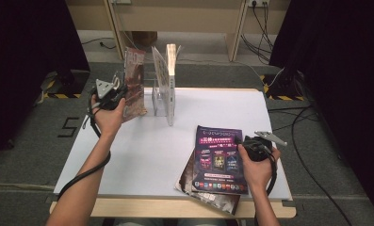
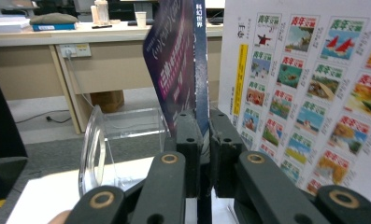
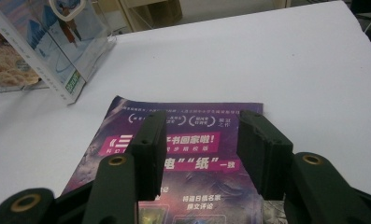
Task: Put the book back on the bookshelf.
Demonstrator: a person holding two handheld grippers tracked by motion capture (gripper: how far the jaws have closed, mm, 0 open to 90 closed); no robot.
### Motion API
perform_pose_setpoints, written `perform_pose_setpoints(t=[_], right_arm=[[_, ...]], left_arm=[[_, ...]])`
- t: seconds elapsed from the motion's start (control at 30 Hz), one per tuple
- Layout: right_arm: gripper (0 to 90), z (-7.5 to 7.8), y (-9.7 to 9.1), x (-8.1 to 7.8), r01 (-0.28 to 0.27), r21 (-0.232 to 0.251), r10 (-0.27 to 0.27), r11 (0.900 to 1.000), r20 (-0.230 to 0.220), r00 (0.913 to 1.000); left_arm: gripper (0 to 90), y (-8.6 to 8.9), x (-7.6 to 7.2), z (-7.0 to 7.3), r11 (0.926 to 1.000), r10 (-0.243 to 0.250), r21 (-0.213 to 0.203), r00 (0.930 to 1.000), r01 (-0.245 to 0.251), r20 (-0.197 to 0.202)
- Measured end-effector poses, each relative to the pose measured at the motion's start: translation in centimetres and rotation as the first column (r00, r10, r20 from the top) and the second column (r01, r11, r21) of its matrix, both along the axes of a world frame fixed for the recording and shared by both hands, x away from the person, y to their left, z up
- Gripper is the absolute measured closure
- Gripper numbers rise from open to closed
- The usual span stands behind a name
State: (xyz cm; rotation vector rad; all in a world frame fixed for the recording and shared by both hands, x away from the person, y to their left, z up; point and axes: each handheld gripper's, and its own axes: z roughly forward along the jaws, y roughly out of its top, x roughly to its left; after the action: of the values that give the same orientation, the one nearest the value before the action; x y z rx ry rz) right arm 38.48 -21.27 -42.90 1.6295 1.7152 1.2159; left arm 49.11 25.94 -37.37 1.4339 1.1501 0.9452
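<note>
Magazines lie in a small stack [image 1: 218, 162] at the near right corner of the white desk [image 1: 147, 150], the purple-covered one on top and a darker one poking out beneath it toward the near edge. The right tool [image 1: 243, 141] sits at the stack's right side, held low by the person's right hand [image 1: 256, 165]. In the right gripper view its jaws are spread wide above the purple cover [image 3: 183, 154], with nothing between them; whether the tips touch the paper cannot be told.

Farther back, near the far left part of the desk, the left tool [image 1: 121, 96] is held up in the left hand [image 1: 107, 115]. Its jaws are pressed together on the lower edge of a thin magazine [image 2: 188, 70], which stands upright between the pads [image 2: 189, 140]. In the high view that magazine [image 1: 134, 82] rises just left of a clear plastic rack [image 1: 161, 101]. Another magazine [image 1: 168, 75] stands in the rack, and its back cover of small pictures [image 2: 309, 93] shows close on the right in the left gripper view.
</note>
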Motion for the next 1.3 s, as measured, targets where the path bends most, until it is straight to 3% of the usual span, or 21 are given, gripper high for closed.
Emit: perform_pose_setpoints(t=[0.2, 0.63, 0.8, 1.03, 1.3], right_arm=[[53.7, 0.0, 0.3, 0.0, 0.0, 0.002, 0.0, 1.0, -0.003, 1.0], [53.3, 0.1, 0.3, -0.1, 0.0, 0.003, 0.0, 1.0, -0.003, 1.0], [53.2, 0.2, 0.1, -0.2, 0.005, 0.005, -0.005, 1.0, -0.001, 1.0], [53.2, 0.2, 0.3, -0.2, 0.002, 0.009, -0.001, 1.0, -0.001, 1.0], [53.0, 0.2, 0.3, -0.1, -0.004, 0.011, 0.004, 0.9999, -0.002, 1.0]], left_arm=[[83.7, 0.9, -1.6, -0.8, 0.9997, -0.013, 0.018, 0.9998, 0.014, -0.017], [82.0, 1.9, -4.6, -3.1, 0.999, -0.038, 0.019, 0.9919, 0.041, -0.121], [80.4, 2.0, -5.3, -3.7, 0.9987, -0.043, 0.022, 0.9894, 0.046, -0.139], [69.9, 3.2, -4.4, -3.7, 0.9999, -0.003, -0.011, 0.9901, 0.002, -0.14], [68.0, 3.5, -2.3, -2.6, 0.9959, 0.023, -0.083, 0.9905, -0.035, -0.136]])
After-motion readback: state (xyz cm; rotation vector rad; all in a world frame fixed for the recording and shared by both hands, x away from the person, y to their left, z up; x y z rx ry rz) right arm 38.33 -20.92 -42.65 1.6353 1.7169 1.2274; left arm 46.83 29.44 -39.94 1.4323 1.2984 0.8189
